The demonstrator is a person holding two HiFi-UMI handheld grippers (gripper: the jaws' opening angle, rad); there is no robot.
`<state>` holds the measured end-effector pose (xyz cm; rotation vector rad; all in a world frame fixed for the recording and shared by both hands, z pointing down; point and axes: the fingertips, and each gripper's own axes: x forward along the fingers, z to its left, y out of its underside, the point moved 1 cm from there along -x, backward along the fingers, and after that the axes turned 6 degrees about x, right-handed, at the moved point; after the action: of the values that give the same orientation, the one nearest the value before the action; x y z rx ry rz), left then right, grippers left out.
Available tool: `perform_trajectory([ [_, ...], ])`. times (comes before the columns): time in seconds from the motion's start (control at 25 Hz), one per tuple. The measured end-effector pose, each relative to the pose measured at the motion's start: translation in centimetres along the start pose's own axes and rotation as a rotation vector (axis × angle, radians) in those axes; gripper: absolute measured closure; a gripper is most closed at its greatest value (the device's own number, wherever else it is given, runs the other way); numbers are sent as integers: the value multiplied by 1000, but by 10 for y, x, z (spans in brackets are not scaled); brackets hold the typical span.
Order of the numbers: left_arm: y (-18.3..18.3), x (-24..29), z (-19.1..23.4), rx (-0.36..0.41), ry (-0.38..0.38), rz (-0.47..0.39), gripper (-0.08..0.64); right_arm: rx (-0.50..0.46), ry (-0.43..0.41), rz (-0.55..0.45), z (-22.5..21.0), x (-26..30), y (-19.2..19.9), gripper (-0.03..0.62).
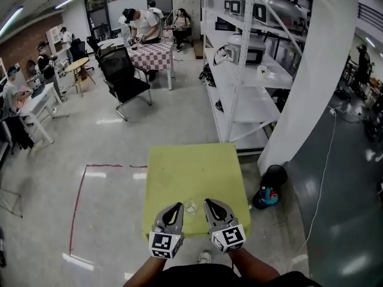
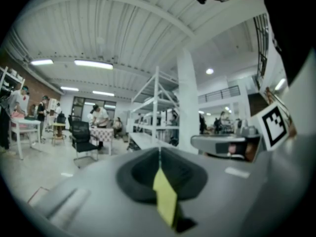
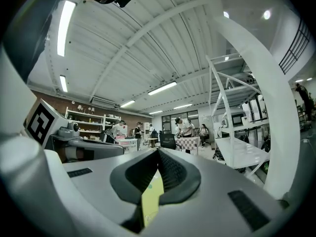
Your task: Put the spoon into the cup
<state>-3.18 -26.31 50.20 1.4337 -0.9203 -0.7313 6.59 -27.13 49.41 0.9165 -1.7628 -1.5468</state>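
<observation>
A small clear glass cup [image 1: 190,207] stands on the yellow-green table [image 1: 191,172] near its front edge. My left gripper [image 1: 175,210] is just left of the cup and my right gripper [image 1: 212,207] just right of it, both held above the table's near edge. In the left gripper view the left gripper [image 2: 159,151] has its jaws together at the tip with nothing between them. The right gripper [image 3: 158,151] looks the same in the right gripper view. No spoon shows in any view. Both gripper views look out level across the room, over the cup.
A white pillar [image 1: 311,76] and white metal shelving [image 1: 245,58] stand to the right beyond the table. A black bin [image 1: 270,187] sits on the floor at the table's right. Red tape [image 1: 78,202] marks the floor on the left. People work at desks far behind.
</observation>
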Motion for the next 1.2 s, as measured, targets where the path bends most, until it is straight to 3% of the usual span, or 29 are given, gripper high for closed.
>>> perform_trajectory([
  [0.24, 10, 13, 5, -14, -43, 34, 548, 14, -36, 33, -17, 12, 12, 586],
  [0.8, 60, 33, 24, 5, -50, 157, 548, -42, -45, 122, -24, 32, 55, 586],
  [1.2, 103, 53, 44, -27, -62, 239, 548, 16, -32, 177, -35, 45, 87, 586],
])
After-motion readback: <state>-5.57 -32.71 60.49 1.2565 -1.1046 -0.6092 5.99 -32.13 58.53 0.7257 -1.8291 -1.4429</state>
